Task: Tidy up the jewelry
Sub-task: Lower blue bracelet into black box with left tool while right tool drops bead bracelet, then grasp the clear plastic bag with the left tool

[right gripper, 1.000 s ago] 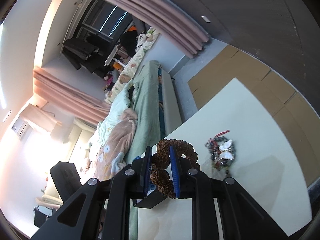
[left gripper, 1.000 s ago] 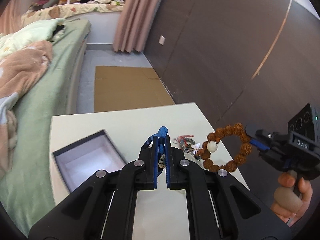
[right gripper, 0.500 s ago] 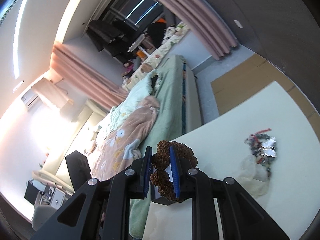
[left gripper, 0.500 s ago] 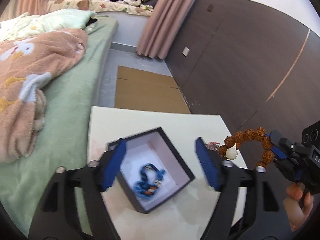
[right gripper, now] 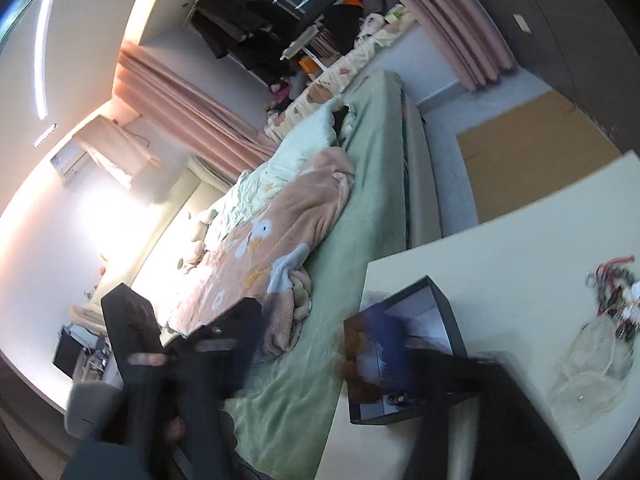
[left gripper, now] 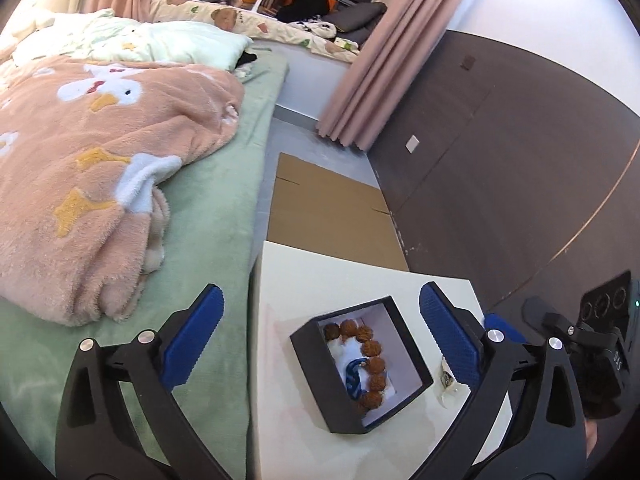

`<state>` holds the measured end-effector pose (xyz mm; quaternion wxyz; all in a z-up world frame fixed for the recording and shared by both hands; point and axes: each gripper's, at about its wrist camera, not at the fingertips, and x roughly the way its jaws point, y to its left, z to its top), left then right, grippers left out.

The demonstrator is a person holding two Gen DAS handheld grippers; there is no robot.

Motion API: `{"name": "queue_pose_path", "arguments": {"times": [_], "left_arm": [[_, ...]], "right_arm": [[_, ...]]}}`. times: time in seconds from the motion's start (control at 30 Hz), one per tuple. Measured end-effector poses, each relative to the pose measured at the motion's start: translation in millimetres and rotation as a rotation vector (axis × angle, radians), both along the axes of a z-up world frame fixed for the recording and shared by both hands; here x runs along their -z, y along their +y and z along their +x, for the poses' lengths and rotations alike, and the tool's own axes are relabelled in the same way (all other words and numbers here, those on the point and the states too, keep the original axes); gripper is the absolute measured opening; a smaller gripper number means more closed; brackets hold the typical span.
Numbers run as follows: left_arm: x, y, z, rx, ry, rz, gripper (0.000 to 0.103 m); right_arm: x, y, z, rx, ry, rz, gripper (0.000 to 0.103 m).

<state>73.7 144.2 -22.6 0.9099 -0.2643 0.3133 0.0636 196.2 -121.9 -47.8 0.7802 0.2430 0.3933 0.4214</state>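
A black box with a white lining [left gripper: 416, 390] stands on the cream table [left gripper: 316, 280]. In it lie a brown seed-bead bracelet [left gripper: 370, 362] and a blue bracelet [left gripper: 353, 376]. My left gripper [left gripper: 320, 336] is open and empty, held above the box. My right gripper shows at the right edge of the left wrist view [left gripper: 592, 344], apart from the box. In the right wrist view its fingers are motion-blurred over the box [right gripper: 448, 320]. A tangle of jewelry [right gripper: 616, 292] lies at the table's right.
A clear plastic bag [right gripper: 588, 376] lies beside the jewelry tangle. A bed with a green sheet [left gripper: 208, 208] and a pink blanket [left gripper: 88, 152] runs along the table's left edge. Flat cardboard [left gripper: 328, 208] lies on the floor beyond. A dark panelled wall [left gripper: 500, 168] stands to the right.
The blue bracelet left my left gripper and lies in the box. The brown bracelet, held in my right gripper before, now lies in the box. My left gripper opened and rose.
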Motion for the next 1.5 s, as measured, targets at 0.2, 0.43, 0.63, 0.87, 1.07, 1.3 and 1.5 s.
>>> {"name": "queue_pose_path", "arguments": {"times": [0.2,0.43,0.63,0.87,1.07,1.3,1.5], "left_arm": [[1.6,-14.3,7.7,0.035,0.002,0.017,0.098],[0.3,-59.1,19.1,0.119,0.024,0.056,0.098],[0.5,-99.7,24.9,0.21,0.025,0.061,0.098],[13.0,-144.0,40.9,0.311,0.069,0.046,0.094],[20.3,-185.9,52.3,0.396,0.123,0.1,0.084],[42.1,-219.6,66.9,0.454,0.189,0.071,0.073],[61.1,-247.6,80.8,0.481,0.24,0.105,0.073]], "right_arm": [[-1.7,-45.7,4.9,0.104,-0.006,-0.05,0.069],[7.3,-96.8,10.0,0.194,0.074,-0.178,0.069],[16.5,-123.1,8.7,0.214,0.101,-0.252,0.069],[26.5,-159.8,18.2,0.27,0.154,-0.273,0.069],[37.3,-183.5,25.5,0.279,0.191,-0.291,0.06],[45.9,-207.8,33.0,0.284,0.222,-0.278,0.059],[48.7,-224.8,35.5,0.295,0.236,-0.258,0.059]]}}
